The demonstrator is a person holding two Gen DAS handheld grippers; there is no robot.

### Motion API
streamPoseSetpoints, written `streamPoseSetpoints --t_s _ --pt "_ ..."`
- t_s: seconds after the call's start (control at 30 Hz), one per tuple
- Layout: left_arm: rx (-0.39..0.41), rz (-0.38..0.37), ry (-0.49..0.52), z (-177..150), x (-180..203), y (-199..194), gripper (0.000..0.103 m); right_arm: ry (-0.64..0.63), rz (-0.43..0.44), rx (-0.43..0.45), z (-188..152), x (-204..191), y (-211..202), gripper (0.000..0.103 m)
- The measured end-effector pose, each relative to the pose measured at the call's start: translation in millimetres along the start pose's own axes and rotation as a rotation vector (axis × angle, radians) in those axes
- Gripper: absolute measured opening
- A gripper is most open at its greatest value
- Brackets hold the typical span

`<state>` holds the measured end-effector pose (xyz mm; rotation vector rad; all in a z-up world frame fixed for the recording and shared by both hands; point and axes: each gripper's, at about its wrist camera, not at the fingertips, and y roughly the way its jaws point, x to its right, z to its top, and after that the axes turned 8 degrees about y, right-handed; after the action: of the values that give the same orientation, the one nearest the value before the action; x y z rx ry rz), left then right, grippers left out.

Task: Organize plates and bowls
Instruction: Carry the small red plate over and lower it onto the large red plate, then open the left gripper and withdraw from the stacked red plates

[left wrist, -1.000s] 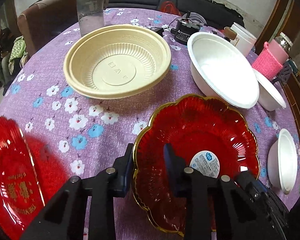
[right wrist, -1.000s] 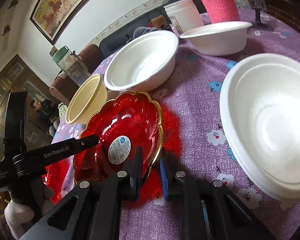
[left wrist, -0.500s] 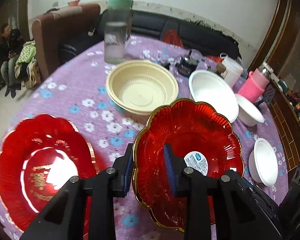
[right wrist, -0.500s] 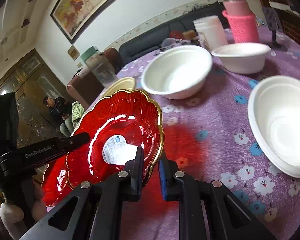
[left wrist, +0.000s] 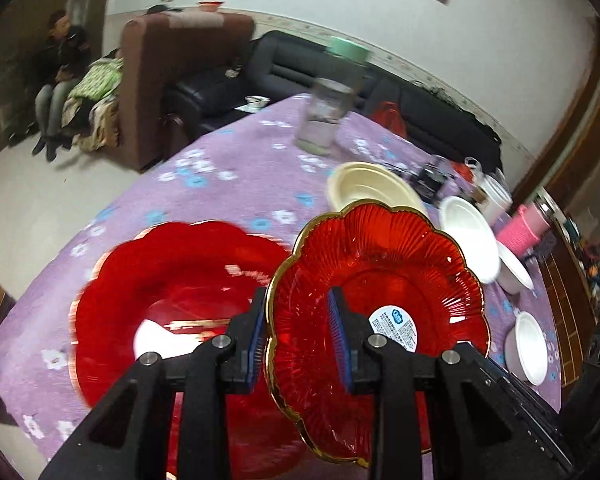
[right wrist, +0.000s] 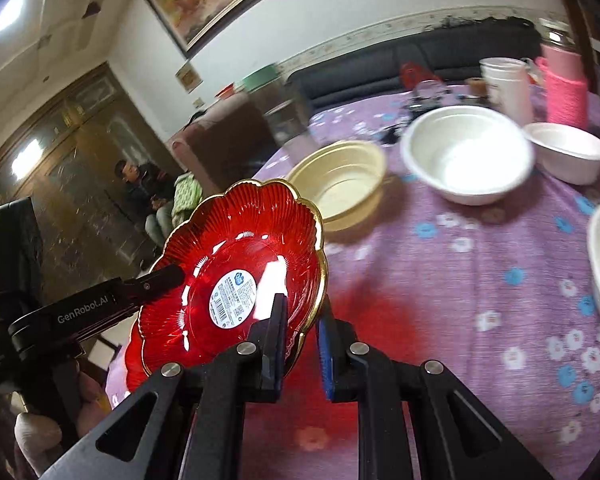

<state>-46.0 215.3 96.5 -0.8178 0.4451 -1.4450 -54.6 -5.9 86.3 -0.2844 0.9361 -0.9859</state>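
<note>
Grippers are gripping one red dish [left wrist: 380, 280] together above the purple table [left wrist: 228, 184]: left gripper [left wrist: 298, 334] is clamping its left rim, right gripper [right wrist: 302, 344] its right rim. Second red plate [left wrist: 172, 280] is lying lower left; keeping the dish level while centring it there seems best
</note>
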Motion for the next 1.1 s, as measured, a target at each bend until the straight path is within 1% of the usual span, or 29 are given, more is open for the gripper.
streamPoseSetpoints --t_s 0.2,0.33,0.47,0.57,0.6,0.67,0.83,0.9,0.93,0.97,1.0,1.03,1.1 --pt "-0.008 0.036 -0.085 -6.1 -53.1 -4.5 0.028 -0.054 0.007 -0.076 -8.7 -37.3 39.1 0.017" --pt "-0.023 0.056 -0.124 -11.3 -80.8 -2.4 0.028 -0.102 -0.017 -0.124 -15.0 -57.9 62.9 0.017" --pt "-0.053 0.073 -0.143 -16.8 -96.9 5.4 0.028 -0.132 -0.053 -0.173 -22.2 -67.6 85.9 0.017" --pt "-0.077 0.078 -0.159 -22.6 -103.7 10.0 0.029 -0.124 -0.061 -0.207 -27.8 -64.7 97.0 0.017" --pt "-0.083 0.078 -0.162 -24.0 -105.4 11.5 0.031 -0.122 -0.063 -0.216 -29.5 -63.8 100.7 0.017" --pt "-0.082 0.074 -0.167 -26.3 -106.4 11.8 0.032 -0.136 -0.075 -0.207 -31.9 -68.6 102.1 0.017" --pt "-0.07 0.043 -0.164 -28.4 -104.3 7.9 0.046 -0.144 -0.087 -0.197 -32.1 -71.1 101.9 0.018" --pt "-0.062 0.025 -0.163 -28.7 -101.9 3.8 0.056 -0.13 -0.088 -0.182 -33.5 -69.7 100.2 0.019" --pt "-0.056 0.02 -0.162 -29.3 -101.0 1.0 0.059 -0.126 -0.085 -0.179 -34.8 -71.4 98.8 0.02" --pt "-0.049 0.021 -0.161 -29.7 -99.4 -2.3 0.063 -0.12 -0.08 -0.175 -34.9 -71.5 98.9 0.023" --pt "-0.044 0.029 -0.161 -29.4 -98.5 -4.1 0.07 -0.118 -0.075 -0.172 -35.5 -72.1 98.8 0.028" --pt "-0.035 0.035 -0.161 -29.4 -98.1 -6.8 0.072 -0.119 -0.069 -0.17 -36.0 -73.2 98.7 0.031" --pt "-0.006 0.039 -0.157 -28.2 -97.3 -13.8 0.074 -0.145 -0.076 -0.149 -37.7 -79.1 97.0 0.042"
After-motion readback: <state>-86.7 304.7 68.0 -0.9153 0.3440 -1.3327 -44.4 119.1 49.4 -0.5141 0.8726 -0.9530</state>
